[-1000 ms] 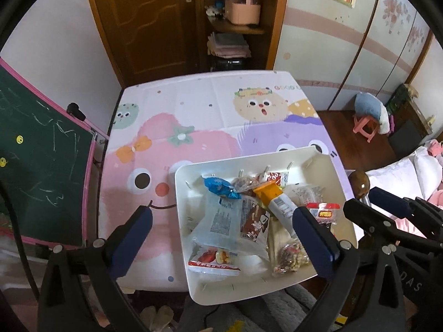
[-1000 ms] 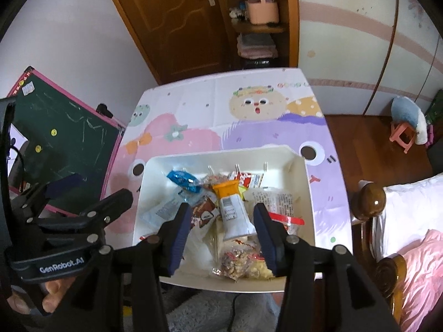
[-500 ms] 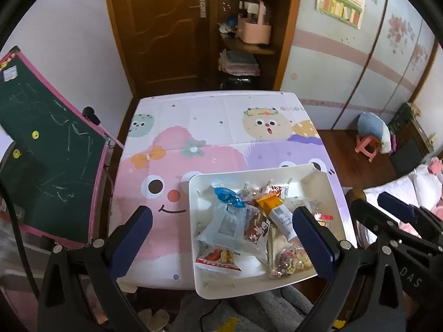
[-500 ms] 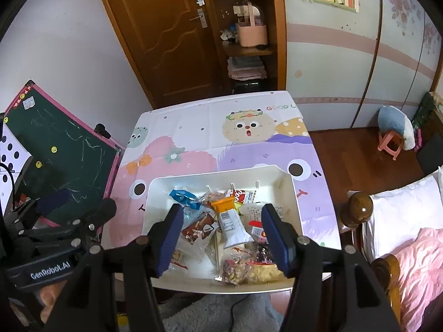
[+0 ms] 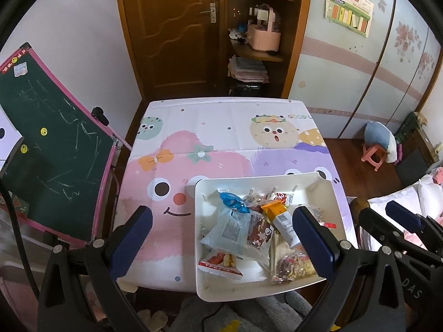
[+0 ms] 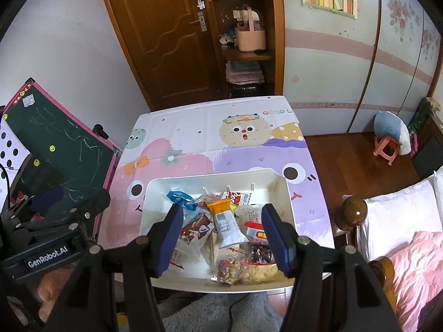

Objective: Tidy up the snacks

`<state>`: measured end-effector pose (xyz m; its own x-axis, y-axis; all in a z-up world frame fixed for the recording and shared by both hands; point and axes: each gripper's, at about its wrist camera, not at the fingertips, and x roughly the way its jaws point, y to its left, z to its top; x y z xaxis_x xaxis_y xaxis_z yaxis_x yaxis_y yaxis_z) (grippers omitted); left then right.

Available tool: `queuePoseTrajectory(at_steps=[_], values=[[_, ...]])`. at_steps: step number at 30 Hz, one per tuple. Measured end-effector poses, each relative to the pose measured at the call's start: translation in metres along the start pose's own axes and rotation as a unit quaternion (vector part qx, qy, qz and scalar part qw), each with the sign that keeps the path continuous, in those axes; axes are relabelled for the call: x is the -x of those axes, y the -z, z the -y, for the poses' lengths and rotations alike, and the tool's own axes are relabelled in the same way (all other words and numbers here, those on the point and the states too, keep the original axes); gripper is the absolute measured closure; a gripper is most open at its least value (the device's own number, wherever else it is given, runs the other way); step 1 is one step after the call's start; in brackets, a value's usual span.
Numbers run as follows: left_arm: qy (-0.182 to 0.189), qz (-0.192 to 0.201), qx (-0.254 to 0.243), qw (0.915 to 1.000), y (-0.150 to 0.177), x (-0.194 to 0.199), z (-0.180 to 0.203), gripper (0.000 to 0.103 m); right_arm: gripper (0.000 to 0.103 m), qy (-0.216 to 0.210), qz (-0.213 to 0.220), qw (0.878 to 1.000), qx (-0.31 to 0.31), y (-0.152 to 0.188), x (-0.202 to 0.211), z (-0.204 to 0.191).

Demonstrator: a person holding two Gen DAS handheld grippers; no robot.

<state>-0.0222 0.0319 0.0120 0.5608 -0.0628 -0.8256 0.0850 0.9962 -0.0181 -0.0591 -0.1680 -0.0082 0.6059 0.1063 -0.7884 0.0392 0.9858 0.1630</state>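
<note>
Both claws held high above the bench, jaws spread wide, nothing between them: left claw [image 5: 221,238] hangs over the bench's near-left part, right claw [image 6: 223,235] directly over the white tray [image 6: 285,193]. Tray sits at the 5 o'clock corner of the bench [image 5: 227,121], its near edge overhanging the bench edge slightly. All visible snacks lie inside the tray in a loose, overlapping heap: blue wrapper [image 6: 178,197] at the heap's 11 o'clock, brown chocolate packet [image 6: 195,229] at 9, orange-topped white pouch [image 6: 225,221] centre, clear bag of mixed nuts [image 6: 229,269] at 6, red-labelled packet [image 6: 256,233] at 3. Cartoon cloth on the rest of the bench carries no packets that I can see. Judgement: snacks are gathered in one container, yet unsorted and piled. That fits either a finished gathering into the tray or a jumble waiting to be sorted out of it; these views do not settle which.
</note>
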Motion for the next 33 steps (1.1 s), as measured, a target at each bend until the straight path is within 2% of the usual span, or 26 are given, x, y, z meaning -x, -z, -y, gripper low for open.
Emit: queuePoseTrajectory(at_steps=[33], values=[[-0.007, -0.004, 0.004, 1.0, 0.0003, -0.0027, -0.0034, 0.002, 0.044, -0.001, -0.004, 1.0, 0.003, -0.0009, -0.0028, -0.0037]])
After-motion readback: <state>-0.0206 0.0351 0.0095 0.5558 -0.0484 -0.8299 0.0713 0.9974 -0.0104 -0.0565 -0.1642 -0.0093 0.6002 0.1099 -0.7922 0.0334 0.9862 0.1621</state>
